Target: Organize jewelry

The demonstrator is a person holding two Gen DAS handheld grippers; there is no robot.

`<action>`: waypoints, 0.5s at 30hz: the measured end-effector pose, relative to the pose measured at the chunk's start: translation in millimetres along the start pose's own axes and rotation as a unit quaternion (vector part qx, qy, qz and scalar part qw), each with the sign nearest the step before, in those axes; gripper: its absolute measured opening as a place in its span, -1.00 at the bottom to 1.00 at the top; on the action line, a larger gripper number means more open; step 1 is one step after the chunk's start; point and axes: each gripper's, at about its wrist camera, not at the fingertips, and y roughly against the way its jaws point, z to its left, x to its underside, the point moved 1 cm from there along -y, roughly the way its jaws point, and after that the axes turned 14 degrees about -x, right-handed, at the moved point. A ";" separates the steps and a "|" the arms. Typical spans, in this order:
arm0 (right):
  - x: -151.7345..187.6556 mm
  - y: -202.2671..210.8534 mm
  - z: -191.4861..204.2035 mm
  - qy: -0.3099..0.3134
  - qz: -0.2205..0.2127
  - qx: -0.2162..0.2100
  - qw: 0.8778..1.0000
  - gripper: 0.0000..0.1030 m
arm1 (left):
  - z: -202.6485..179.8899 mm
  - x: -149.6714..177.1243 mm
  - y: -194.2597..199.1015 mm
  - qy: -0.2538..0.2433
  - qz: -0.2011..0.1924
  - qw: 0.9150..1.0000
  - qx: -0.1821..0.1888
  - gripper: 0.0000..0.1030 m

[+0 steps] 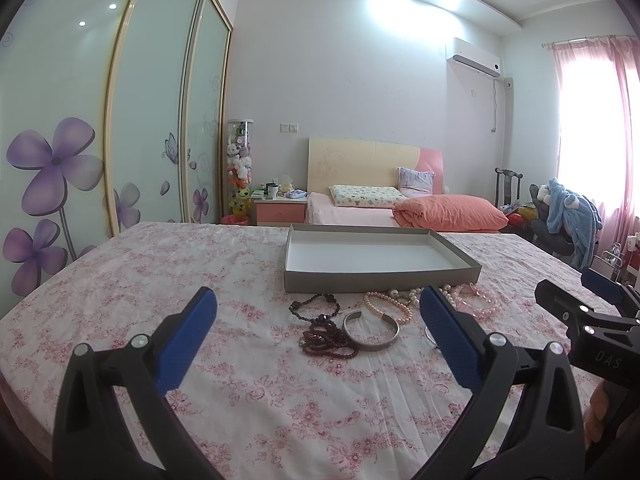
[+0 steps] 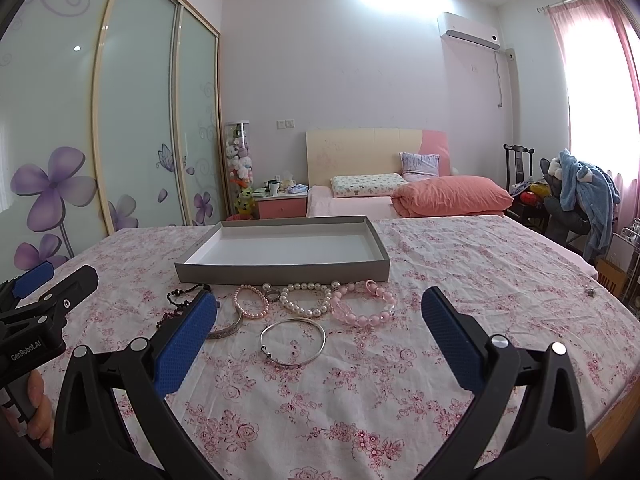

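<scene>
left wrist / left gripper point(image 1: 318, 320): jaws spread wide, empty, hovering above the floral bedspread point(image 1: 140, 280).
left wrist / jewelry: dark bead strands point(image 1: 324, 334) and wide silver cuff point(image 1: 372, 330) lie near, in front of the empty grey tray point(image 1: 380, 276).
left wrist / risk: bead strands look tangled; pinching one could drag the rest.
left wrist / hidden: right finger covers part of the pearls.
right wrist / right gripper point(image 2: 320, 322): spread wide, empty.
right wrist / jewelry: thin silver bangle point(image 2: 293, 342) nearest; pink bead bracelet point(image 2: 363, 306), white pearl bracelet point(image 2: 306, 299) just before tray.
right wrist / risk: thin bangle lies flat on soft cloth, likely to slip or snag fabric.
right wrist / hidden: left finger hides cuff and dark beads; small ring point(image 2: 273, 295) hard to make out.
</scene>
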 end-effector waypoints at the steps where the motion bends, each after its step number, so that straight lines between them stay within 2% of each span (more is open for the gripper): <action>1: 0.0 -0.2 0.0 0.000 0.000 0.000 1.000 0.97 | -0.1 0.2 0.5 0.000 0.000 1.000 0.000 0.92; 15: 0.3 -0.9 -1.0 -0.001 0.001 0.000 1.000 0.97 | 0.3 0.9 2.5 0.000 0.002 1.000 0.000 0.92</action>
